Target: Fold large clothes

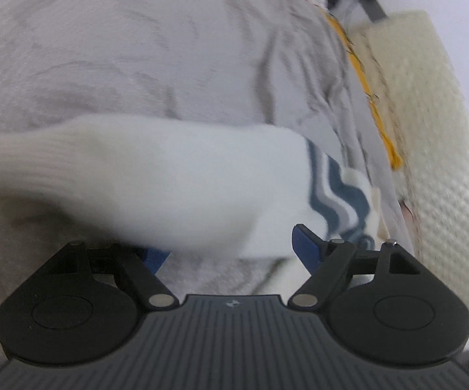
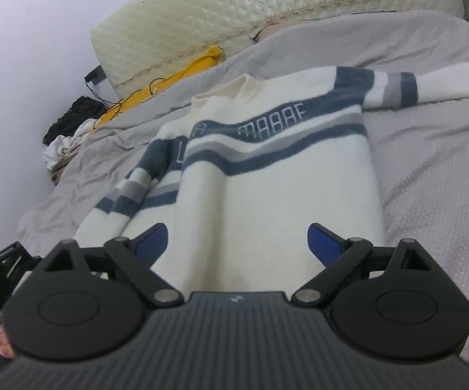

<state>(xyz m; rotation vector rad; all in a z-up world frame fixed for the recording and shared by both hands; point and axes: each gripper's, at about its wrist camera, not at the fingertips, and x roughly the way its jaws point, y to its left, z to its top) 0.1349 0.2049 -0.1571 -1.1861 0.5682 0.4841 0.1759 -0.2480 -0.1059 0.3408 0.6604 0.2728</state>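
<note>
A cream knitted sweater with dark blue and grey chest stripes (image 2: 267, 169) lies spread flat on a grey wrinkled bedsheet (image 2: 429, 162), filling the middle of the right wrist view. Its collar points toward the top of the frame, one sleeve stretches to the upper right, and the other is folded along the body at centre left. The right gripper (image 2: 237, 243) hovers at the lower centre over the sweater's hem end, its blue-padded fingers (image 2: 323, 242) spread wide with nothing pinched between them.

In the left wrist view, blurred by motion, a cream sleeve with blue and grey bands (image 1: 175, 175) runs across the middle of the frame. The left gripper (image 1: 231, 247) sits at the lower centre with its jaws spread; the sleeve passes just in front of them, not clamped.

A pale quilted mattress (image 2: 221, 9) stands along the top, with a yellow cloth (image 2: 182, 71) just beside the sheet's edge.
</note>
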